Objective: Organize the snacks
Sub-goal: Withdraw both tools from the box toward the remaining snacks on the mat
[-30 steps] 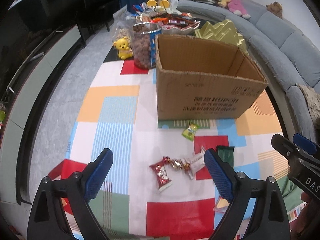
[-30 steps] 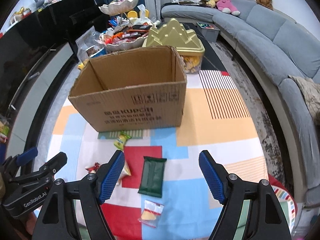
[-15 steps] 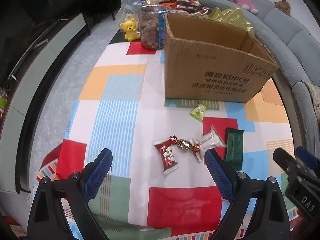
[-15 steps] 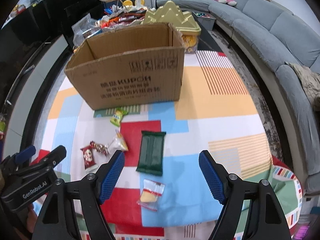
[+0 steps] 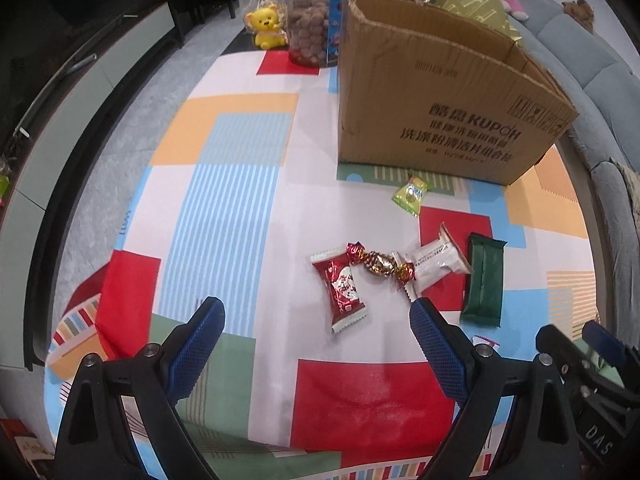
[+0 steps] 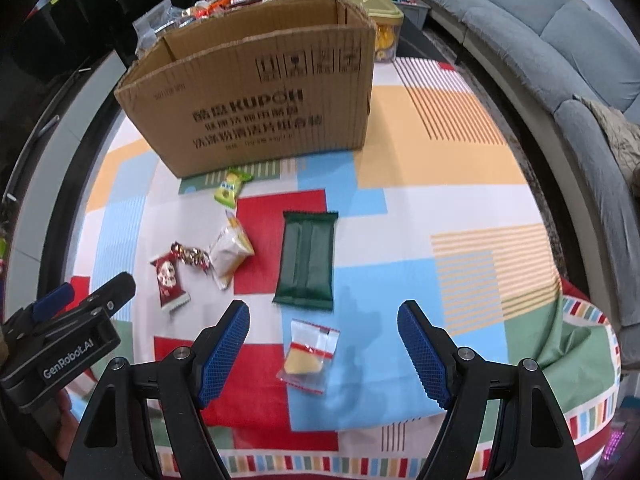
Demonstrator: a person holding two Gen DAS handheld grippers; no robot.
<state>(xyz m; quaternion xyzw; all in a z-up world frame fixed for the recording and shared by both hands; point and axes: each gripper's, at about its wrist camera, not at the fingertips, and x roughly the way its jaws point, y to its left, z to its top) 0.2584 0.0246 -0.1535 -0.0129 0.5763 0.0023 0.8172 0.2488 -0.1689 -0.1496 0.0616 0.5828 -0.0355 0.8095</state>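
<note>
Both grippers, left gripper [image 5: 316, 322] and right gripper [image 6: 323, 326], gape empty above bare tablecloth [image 5: 224, 208]; the cardboard box [image 6: 256, 96] hides its contents.

Cardboard box [image 6: 256, 96] blocks far side of tablecloth [image 6: 420, 216]; jar [image 5: 310, 24] and yellow toy [image 5: 266, 28] crowd its left rear. Cloth right of dark green pack [image 6: 306, 258] bare, free approach. Wrappers clustered centre-left, near edge unobstructed.
</note>
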